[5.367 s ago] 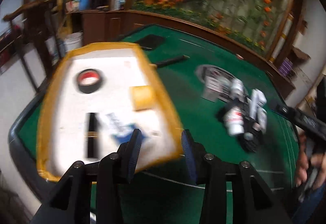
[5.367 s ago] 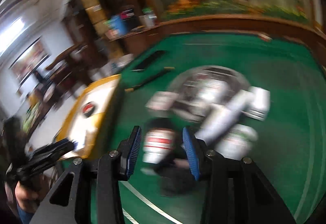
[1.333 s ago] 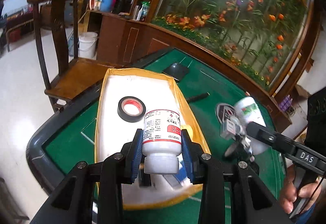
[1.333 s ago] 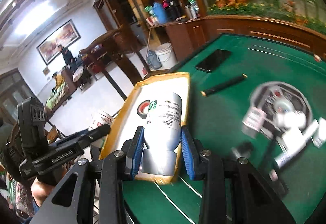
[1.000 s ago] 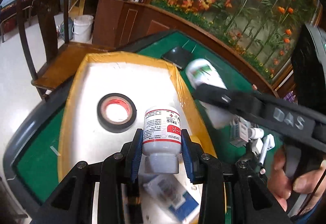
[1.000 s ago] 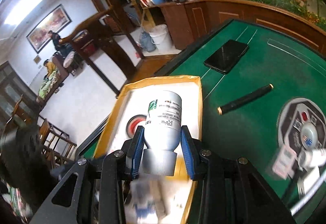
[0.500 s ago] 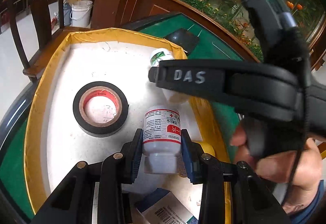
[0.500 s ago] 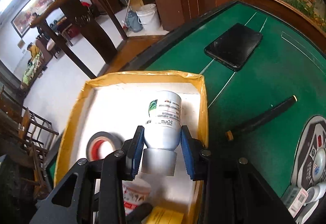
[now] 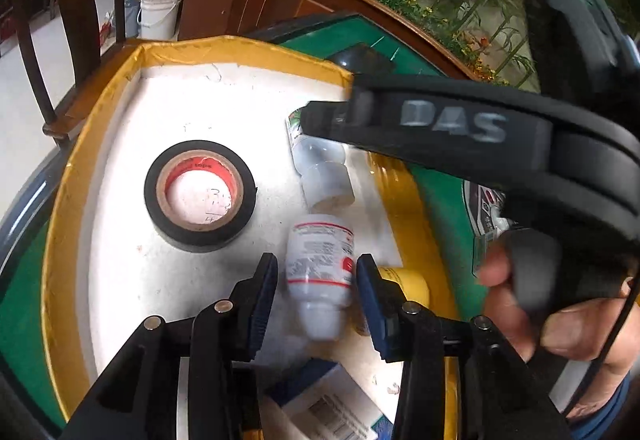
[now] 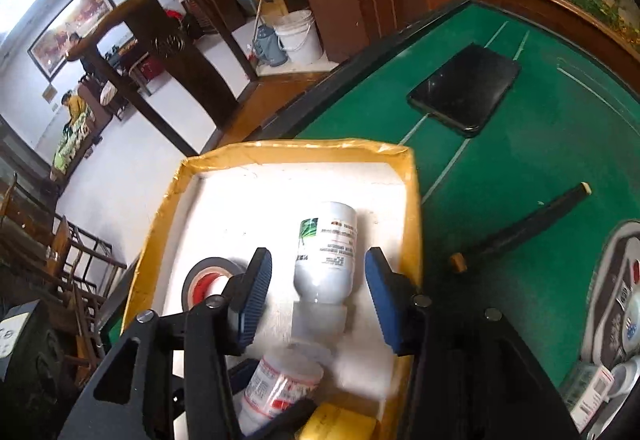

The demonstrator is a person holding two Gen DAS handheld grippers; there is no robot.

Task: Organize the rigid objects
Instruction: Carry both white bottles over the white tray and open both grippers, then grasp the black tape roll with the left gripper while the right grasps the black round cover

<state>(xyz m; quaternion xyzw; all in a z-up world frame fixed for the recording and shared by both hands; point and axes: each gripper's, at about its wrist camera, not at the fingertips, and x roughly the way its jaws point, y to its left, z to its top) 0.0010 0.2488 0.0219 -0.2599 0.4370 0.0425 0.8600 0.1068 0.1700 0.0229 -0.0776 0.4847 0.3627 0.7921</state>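
A yellow-rimmed white tray (image 9: 100,107) (image 10: 412,199) sits on the green table. My left gripper (image 9: 316,280) is open over the tray, with a white red-labelled bottle (image 9: 320,260) lying loose between its fingers; this bottle also shows in the right wrist view (image 10: 276,388). My right gripper (image 10: 318,292) is open, with a white green-labelled bottle (image 10: 326,252) lying in the tray between its fingers; it also shows in the left wrist view (image 9: 320,167), partly hidden by the right gripper's body.
A black tape roll (image 9: 200,195) (image 10: 204,280), a blue-white box (image 9: 324,404) and a yellow item (image 9: 404,280) lie in the tray. A black phone (image 10: 466,91), a black stick (image 10: 520,228) and a round pad with small items (image 10: 616,300) lie on the green table. A wooden chair (image 10: 160,51) stands beyond.
Both grippers have opened and let their bottles go into the tray. The red-labelled bottle has tipped slightly; the green-labelled bottle lies beside the tape roll.
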